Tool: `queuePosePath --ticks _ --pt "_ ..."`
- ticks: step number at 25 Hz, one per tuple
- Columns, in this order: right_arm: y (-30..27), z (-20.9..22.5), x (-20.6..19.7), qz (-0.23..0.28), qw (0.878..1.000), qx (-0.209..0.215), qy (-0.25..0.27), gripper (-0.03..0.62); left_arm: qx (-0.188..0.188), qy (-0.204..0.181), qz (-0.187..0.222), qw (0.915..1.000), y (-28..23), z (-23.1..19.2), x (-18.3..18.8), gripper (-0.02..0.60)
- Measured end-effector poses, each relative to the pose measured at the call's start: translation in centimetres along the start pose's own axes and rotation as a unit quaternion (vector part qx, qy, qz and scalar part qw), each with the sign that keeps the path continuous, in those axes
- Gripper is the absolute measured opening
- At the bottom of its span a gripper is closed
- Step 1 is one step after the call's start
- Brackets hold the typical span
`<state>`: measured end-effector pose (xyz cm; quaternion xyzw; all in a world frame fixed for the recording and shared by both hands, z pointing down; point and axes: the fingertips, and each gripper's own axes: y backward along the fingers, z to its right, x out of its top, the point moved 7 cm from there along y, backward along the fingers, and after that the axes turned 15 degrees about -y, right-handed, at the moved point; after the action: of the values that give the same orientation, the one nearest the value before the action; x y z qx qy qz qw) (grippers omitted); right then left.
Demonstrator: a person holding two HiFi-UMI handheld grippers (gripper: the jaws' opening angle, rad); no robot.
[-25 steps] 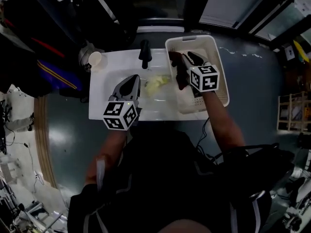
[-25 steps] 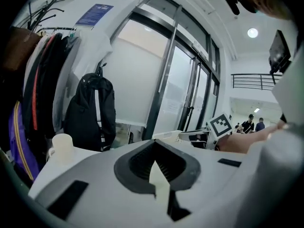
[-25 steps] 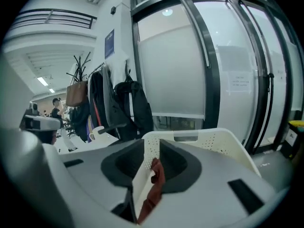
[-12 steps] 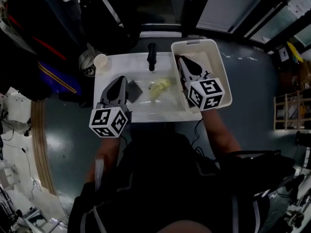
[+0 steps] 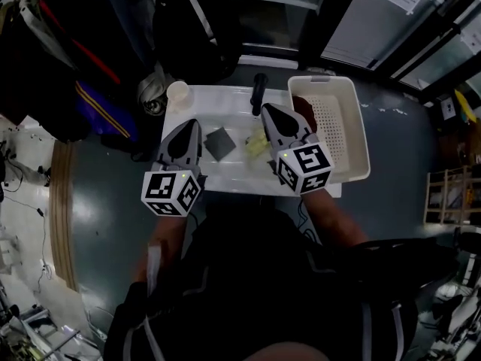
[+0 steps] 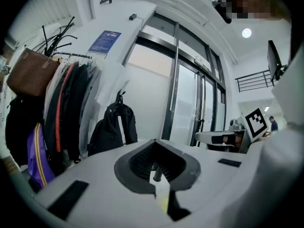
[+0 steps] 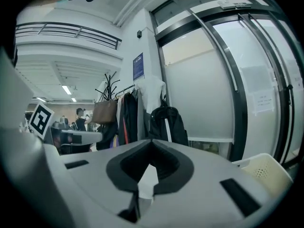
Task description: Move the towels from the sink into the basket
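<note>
Dark grey towel (image 5: 219,143) and yellow-green towel (image 5: 257,143) lie side by side in the white sink (image 5: 233,174), left of the basket (image 5: 359,134), while the left gripper (image 5: 189,124) and right gripper (image 5: 265,110) hover above it, both closed and empty, before the black faucet (image 5: 260,94) and cup (image 5: 178,91).

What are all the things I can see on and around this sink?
sink: one, white, centre
faucet: one, black, sink's far edge
grey towel: one, dark grey, in the sink
yellow towel: one, pale yellow, in the sink beside the grey one
basket: one, white, right of the sink
dark cloth: one, probably a towel, basket's corner near the faucet
cup: one, cream, sink's far left corner
backpack: one, black, beyond the sink
coats: several, dark, far left
left gripper: grey, shut, empty, over the sink's left
right gripper: grey, shut, empty, over the sink's right
</note>
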<state>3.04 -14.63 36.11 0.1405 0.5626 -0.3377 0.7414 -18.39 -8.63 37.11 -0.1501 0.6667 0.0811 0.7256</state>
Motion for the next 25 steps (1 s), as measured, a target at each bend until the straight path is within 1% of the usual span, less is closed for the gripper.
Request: queuePosePath --ticks 5,10,13,18,20,22,25 --pt "-1.1 -0.9 -0.2 0.003 1.0 -0.002 0.005 0.011 0.015 -0.014 -0.007 0.9998 0.8 -1.1 -0.7 0.003" --pt "-1.4 -1.3 -0.3 0.006 1.0 -0.006 0.003 0.011 0.015 0.01 -0.011 0.9998 0.9 -1.7 -1.5 0.003" --pt "-1.5 -1.5 -0.4 0.011 1.0 -0.014 -0.003 0.011 0.016 0.008 -0.016 0.9997 1.1 -2.1 -1.9 0.002" --pt "-2.2 -1.8 -1.2 0.006 1.0 -0.024 -0.002 0.011 0.011 0.01 -0.013 0.9998 1.1 -2.9 -2.2 0.003" --pt "-2.4 -1.7 -2.0 0.0 0.999 -0.041 -0.007 0.012 0.017 0.01 -0.007 0.9998 1.3 -3.2 -2.3 0.003" --pt "-2.4 -1.4 -3.2 -0.01 0.998 -0.067 -0.016 0.012 0.024 0.008 -0.003 0.9997 1.8 -3.4 -2.5 0.003" --pt "-3.2 -0.7 -5.5 -0.033 0.994 -0.098 -0.021 0.012 0.013 0.0 -0.017 0.9998 1.8 -3.9 -3.7 0.003"
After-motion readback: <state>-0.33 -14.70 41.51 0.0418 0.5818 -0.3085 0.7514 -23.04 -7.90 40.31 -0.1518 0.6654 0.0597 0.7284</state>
